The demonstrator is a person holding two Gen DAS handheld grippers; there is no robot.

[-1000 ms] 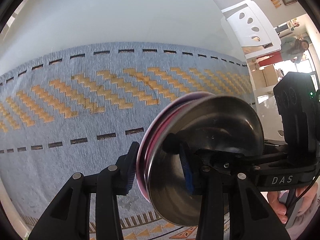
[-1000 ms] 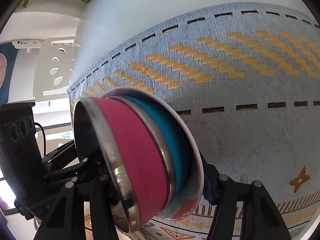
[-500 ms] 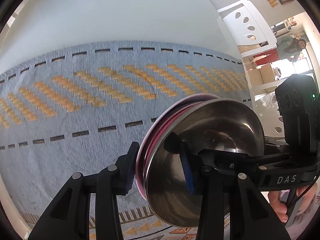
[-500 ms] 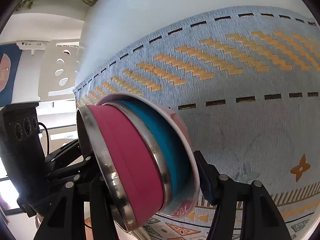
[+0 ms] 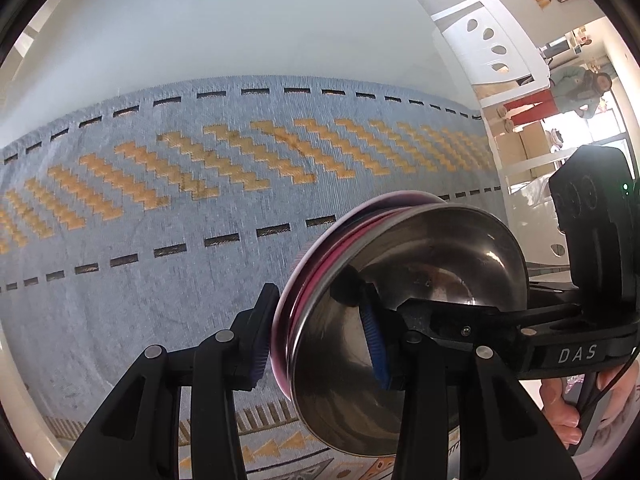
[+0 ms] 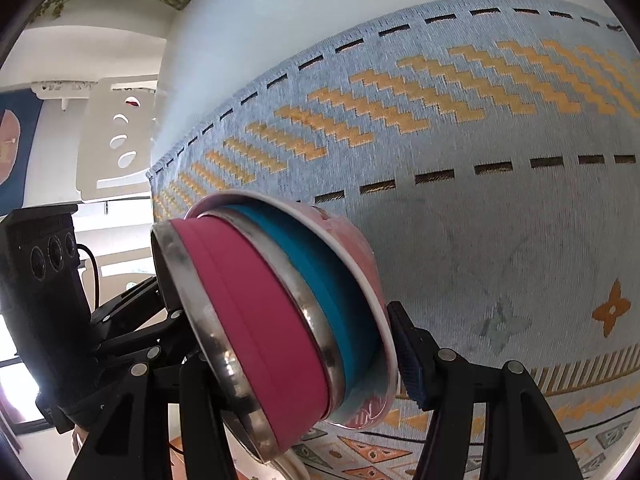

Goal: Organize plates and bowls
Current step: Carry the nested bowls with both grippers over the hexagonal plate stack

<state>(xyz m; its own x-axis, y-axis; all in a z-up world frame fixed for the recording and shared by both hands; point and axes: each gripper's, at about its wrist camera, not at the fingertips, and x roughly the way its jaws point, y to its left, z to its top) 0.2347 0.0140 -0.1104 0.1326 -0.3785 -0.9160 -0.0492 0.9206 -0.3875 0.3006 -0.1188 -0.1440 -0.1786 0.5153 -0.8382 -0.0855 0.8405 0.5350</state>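
Note:
A nested stack of bowls is held in the air between both grippers, tilted on its side. In the right wrist view it shows a steel-rimmed magenta bowl (image 6: 256, 320), a steel-rimmed teal bowl (image 6: 336, 300) and a pink bowl with a white rim (image 6: 360, 252). In the left wrist view the steel inside of the top bowl (image 5: 424, 288) faces me. My left gripper (image 5: 320, 344) is shut on the stack's rims. My right gripper (image 6: 304, 364) is shut on the stack from the other side; its left finger is hidden behind the bowls.
Below lies a blue-grey woven cloth (image 5: 168, 248) with orange zigzags and black dashes on a white table (image 5: 224, 40). A white chair back (image 5: 492, 44) stands at the right, and a person (image 5: 576, 84) is far off in the room.
The bowl stack has tilted a little and shifted slightly lower toward the cloth, with both grippers still holding it.

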